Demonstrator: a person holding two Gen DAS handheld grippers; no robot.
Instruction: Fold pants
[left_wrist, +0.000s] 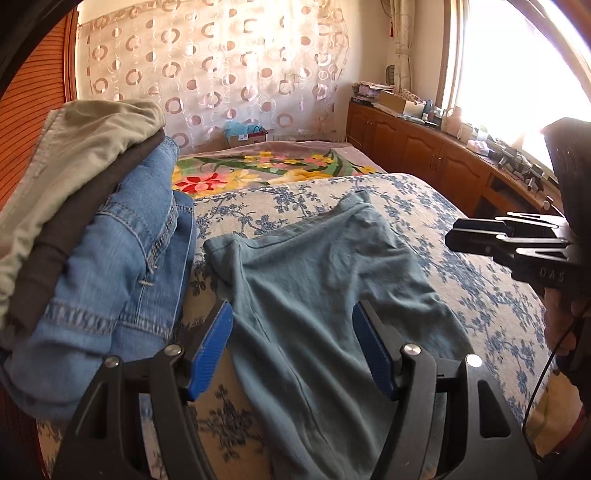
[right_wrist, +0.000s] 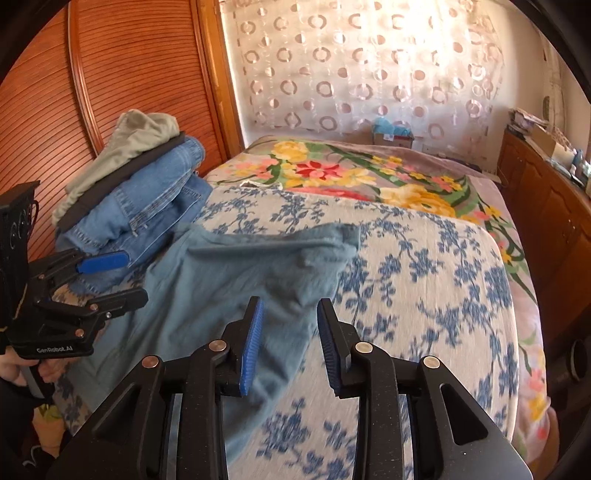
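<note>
Soft blue-grey pants (left_wrist: 314, 280) lie wrinkled on a flowered bed (left_wrist: 480, 295). Left gripper (left_wrist: 291, 343) and right gripper (right_wrist: 290, 343) hover spread, empty. Folded jeans (left_wrist: 122, 266) lie left.

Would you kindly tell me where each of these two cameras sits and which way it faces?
Left wrist: on the left gripper, facing along the bed over the teal pants; the right gripper enters at right.
Right wrist: on the right gripper, above the pants' right edge; the left gripper shows at left.
Shared: pants, stack of folded clothes, curtain.
</note>
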